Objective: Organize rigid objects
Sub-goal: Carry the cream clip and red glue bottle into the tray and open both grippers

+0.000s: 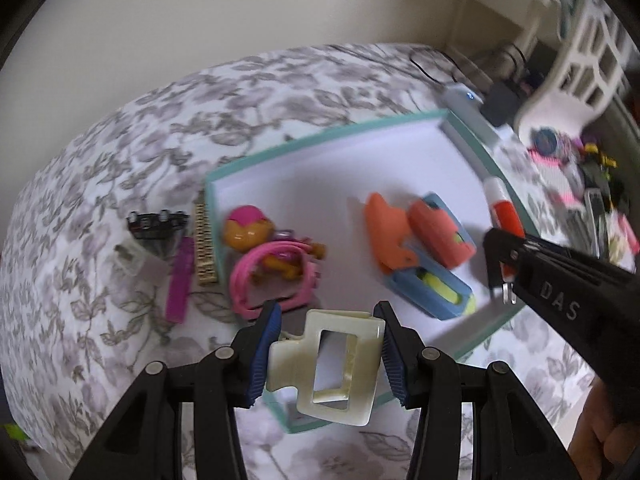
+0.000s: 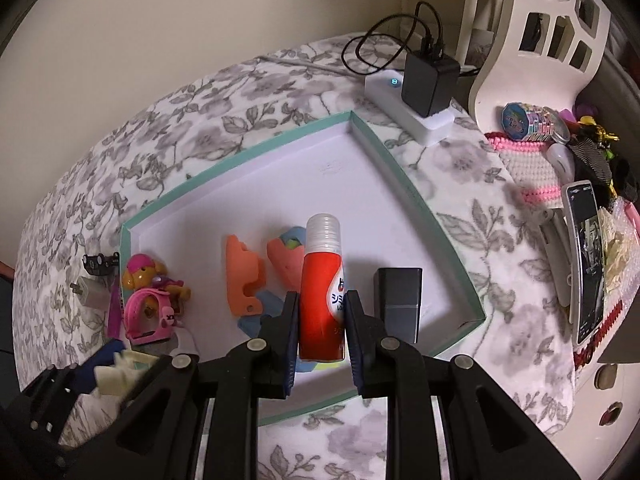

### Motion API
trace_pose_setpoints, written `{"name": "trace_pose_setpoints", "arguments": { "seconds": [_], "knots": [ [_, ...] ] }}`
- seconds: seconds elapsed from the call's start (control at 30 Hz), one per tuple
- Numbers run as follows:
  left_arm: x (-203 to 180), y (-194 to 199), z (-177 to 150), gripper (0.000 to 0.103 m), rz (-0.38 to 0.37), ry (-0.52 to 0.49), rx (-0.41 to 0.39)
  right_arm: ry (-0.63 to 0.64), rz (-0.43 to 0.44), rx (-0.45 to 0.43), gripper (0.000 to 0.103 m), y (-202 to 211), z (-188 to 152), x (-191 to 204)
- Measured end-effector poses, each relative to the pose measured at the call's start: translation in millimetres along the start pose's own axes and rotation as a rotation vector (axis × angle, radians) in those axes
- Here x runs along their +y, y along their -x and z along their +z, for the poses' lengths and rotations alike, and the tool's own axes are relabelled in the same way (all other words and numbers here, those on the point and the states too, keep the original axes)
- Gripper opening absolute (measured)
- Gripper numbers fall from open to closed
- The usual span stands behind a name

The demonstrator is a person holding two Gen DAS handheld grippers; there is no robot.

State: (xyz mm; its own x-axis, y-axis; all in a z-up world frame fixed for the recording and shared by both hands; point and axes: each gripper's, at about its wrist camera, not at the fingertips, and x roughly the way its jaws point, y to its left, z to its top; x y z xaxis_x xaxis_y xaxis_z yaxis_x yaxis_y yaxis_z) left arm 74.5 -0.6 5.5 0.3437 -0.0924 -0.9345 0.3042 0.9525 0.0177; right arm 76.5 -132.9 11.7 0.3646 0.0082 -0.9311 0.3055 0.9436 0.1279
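Note:
My left gripper [image 1: 326, 322] is shut on a cream hair claw clip [image 1: 332, 364], held above the near edge of a teal-rimmed white tray [image 1: 320, 136]. My right gripper [image 2: 322, 300] is shut on a red glue stick [image 2: 322, 280] with a clear cap, over the tray [image 2: 416, 196]. In the tray lie an orange and blue toy [image 1: 420, 248], a pink watch [image 1: 268, 276] and a toy dog with a pink cap [image 1: 248, 228]. A dark grey block [image 2: 398, 300] stands in the tray beside my right fingers. The left gripper with the clip [image 2: 120, 364] shows at the lower left of the right wrist view.
Left of the tray on the floral cloth lie a purple strip [image 1: 180, 276], a gold comb [image 1: 205, 248], a black clip [image 1: 156, 222] and a white plug [image 2: 90, 292]. A white power strip with black adapter [image 2: 424, 88], a phone [image 2: 586, 260] and clutter sit at the right.

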Motion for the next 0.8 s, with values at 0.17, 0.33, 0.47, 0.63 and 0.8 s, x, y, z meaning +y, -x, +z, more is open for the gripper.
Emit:
{"name": "trace_pose_setpoints", "arguments": {
  "seconds": [0.17,0.33,0.47,0.63,0.8],
  "knots": [
    [-8,-14,-3,0.051,0.029,-0.025,0.029,-0.003,0.007,0.043,0.023,-11,-3,-2],
    [-4,-21,-5,0.051,0.043,-0.011,0.045,-0.003,0.016,0.058,0.023,-15,-4,-3],
    [0,-21,-5,0.051,0.044,-0.001,0.042,-0.002,0.021,0.057,0.023,-14,-4,-3],
    [2,-24,-5,0.055,0.044,0.014,0.052,-0.003,0.018,0.062,0.023,-15,-4,-3],
    [4,-22,-3,0.067,0.036,0.030,0.049,-0.006,0.005,0.071,0.023,-17,-4,-3]
  ]
}}
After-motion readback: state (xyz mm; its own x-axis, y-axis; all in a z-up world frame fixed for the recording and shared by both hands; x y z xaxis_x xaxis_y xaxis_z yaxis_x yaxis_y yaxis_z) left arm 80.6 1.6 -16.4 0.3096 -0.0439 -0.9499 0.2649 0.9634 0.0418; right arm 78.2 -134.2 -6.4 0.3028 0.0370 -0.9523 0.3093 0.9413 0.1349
